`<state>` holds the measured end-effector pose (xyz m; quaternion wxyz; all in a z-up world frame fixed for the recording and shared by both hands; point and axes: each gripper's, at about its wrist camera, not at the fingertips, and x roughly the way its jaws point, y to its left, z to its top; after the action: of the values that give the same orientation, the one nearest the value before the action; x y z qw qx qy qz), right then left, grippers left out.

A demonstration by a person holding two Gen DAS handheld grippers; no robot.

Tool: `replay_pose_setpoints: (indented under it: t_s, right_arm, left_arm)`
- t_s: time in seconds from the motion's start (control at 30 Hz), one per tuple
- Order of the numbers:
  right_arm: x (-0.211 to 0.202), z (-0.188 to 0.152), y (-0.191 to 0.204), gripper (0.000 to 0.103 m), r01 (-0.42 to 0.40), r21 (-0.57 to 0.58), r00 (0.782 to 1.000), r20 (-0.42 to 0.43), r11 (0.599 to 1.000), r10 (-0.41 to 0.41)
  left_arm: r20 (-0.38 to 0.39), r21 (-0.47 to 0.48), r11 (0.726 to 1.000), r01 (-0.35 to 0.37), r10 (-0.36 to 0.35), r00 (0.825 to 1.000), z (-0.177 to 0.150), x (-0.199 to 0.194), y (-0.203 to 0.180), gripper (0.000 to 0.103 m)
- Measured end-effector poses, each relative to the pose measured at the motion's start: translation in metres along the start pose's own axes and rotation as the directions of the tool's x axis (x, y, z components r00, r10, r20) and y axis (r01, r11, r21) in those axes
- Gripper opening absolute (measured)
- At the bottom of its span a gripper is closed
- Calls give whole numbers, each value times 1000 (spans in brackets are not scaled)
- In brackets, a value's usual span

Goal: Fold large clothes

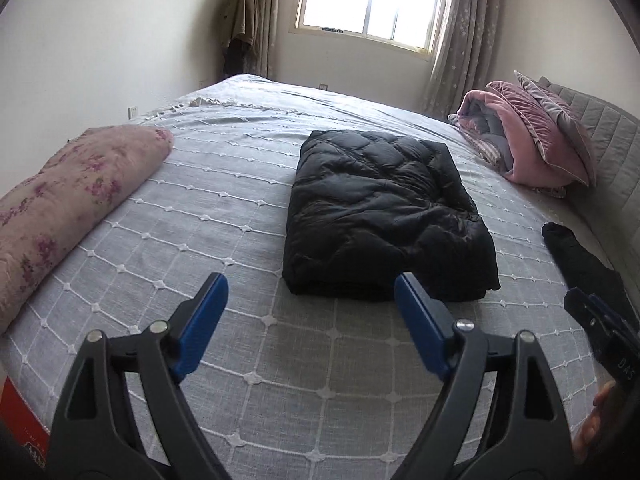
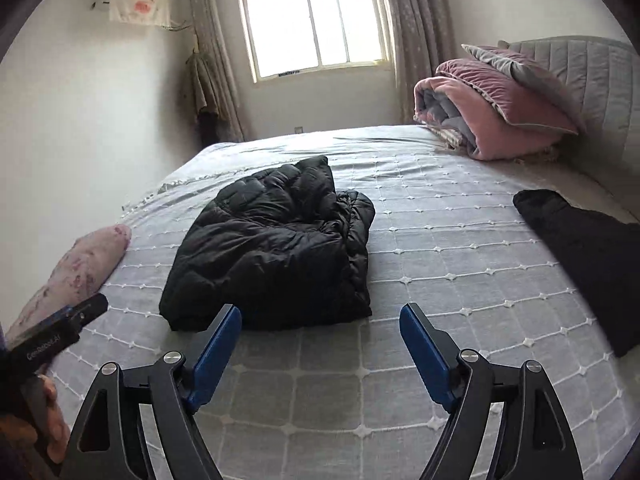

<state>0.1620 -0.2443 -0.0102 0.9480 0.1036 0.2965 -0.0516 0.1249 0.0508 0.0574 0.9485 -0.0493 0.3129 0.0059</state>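
Observation:
A black puffer jacket [image 1: 384,212] [image 2: 276,248] lies folded into a thick rectangle in the middle of the grey quilted bed [image 1: 224,248] [image 2: 460,264]. My left gripper [image 1: 310,288] hangs above the bed just short of the jacket's near edge, jaws wide open and empty. My right gripper [image 2: 320,318] hovers at the jacket's near right corner, also wide open with nothing between its blue pads. Neither touches the jacket. Each view catches the other gripper at its side edge, with a hand on it.
A second black garment [image 1: 580,264] [image 2: 588,256] lies at the bed's right side. A floral pink bolster [image 1: 68,196] [image 2: 76,272] sits on the left edge. Folded pink bedding and pillows [image 1: 532,136] [image 2: 496,108] rest against the padded headboard [image 2: 592,76] at the right.

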Motion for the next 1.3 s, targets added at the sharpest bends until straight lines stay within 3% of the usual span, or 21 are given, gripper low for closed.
replay_pose_setpoints:
  t_s: [0.23, 0.43, 0.57, 0.73, 1.3]
  right_arm:
    - [-15, -20, 19, 83, 25, 3, 1000, 6, 1000, -25]
    - [-7, -22, 29, 83, 27, -47, 1000, -5, 999, -27]
    - [-3, -24, 32, 83, 45, -82, 999, -4, 996, -45]
    - [3, -28, 32, 88, 59, -112, 998, -4, 992, -59]
    - [18, -34, 31, 95, 106, -148, 993, -31, 983, -112]
  left_arm:
    - [83, -9, 999, -51, 52, 995, -16, -26, 8, 95]
    - [53, 12, 997, -72, 71, 996, -22, -10, 9, 95]
    - [35, 2, 999, -41, 41, 999, -23, -7, 7, 95]
    - [28, 53, 997, -49, 48, 998, -24, -5, -1, 95]
    - [-18, 104, 994, -42, 44, 999, -29, 7, -11, 98]
